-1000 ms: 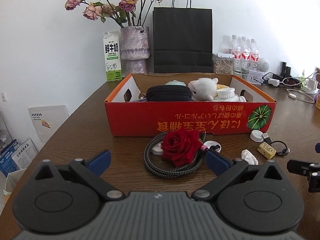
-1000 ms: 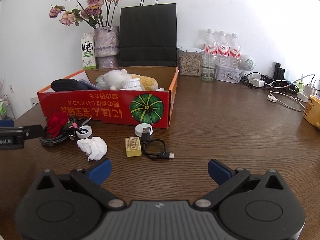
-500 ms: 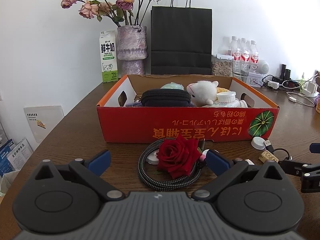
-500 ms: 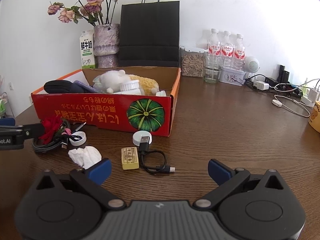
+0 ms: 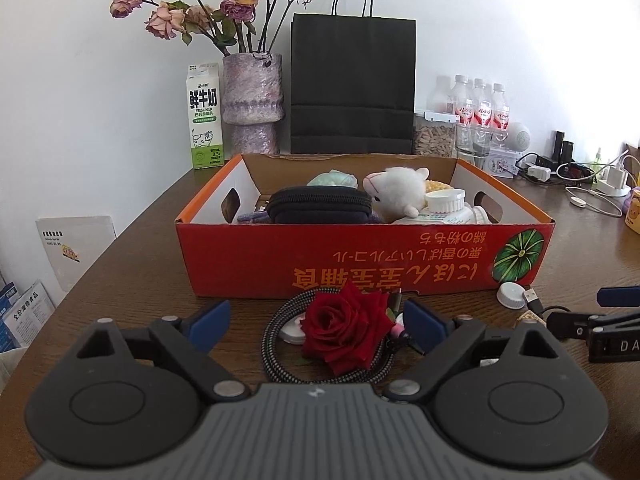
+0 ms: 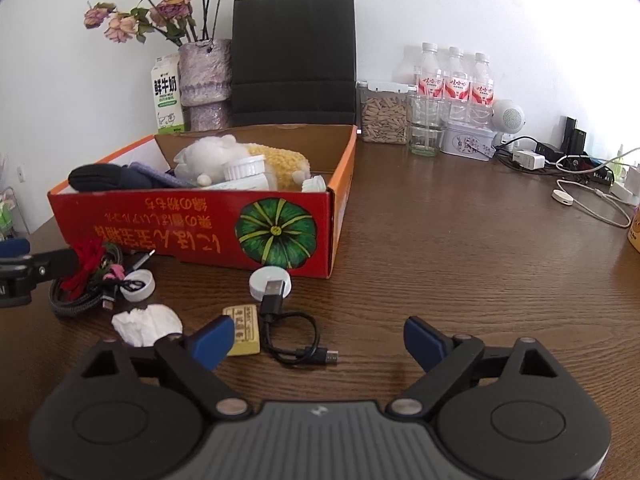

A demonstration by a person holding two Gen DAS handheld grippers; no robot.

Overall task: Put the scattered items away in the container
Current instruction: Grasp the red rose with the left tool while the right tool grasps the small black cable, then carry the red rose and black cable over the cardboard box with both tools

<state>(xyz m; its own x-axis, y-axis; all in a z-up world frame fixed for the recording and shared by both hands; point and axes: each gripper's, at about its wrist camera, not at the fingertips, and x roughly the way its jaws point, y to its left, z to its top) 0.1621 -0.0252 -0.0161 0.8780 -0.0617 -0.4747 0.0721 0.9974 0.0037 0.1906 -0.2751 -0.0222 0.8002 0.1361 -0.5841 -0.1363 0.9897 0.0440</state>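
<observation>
Rose (image 5: 346, 330) on table | left claw (image 5: 316, 322) closing around it | right claw (image 6: 318, 338) closing, empty

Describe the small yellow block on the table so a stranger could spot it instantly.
Find the red cardboard box with the green pumpkin picture. On the table before that pumpkin lies the yellow block, between crumpled white tissue and a short black USB cable: the only flat, printed rectangle there.

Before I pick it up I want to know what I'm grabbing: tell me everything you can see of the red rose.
The red rose is a single open bloom, deep crimson with layered petals; real or artificial cannot be told. It lies on a coiled black-and-white braided cable, just in front of the red box on the wooden table. The left tongs frame it, closing, pads apparently not pressing it.
</observation>
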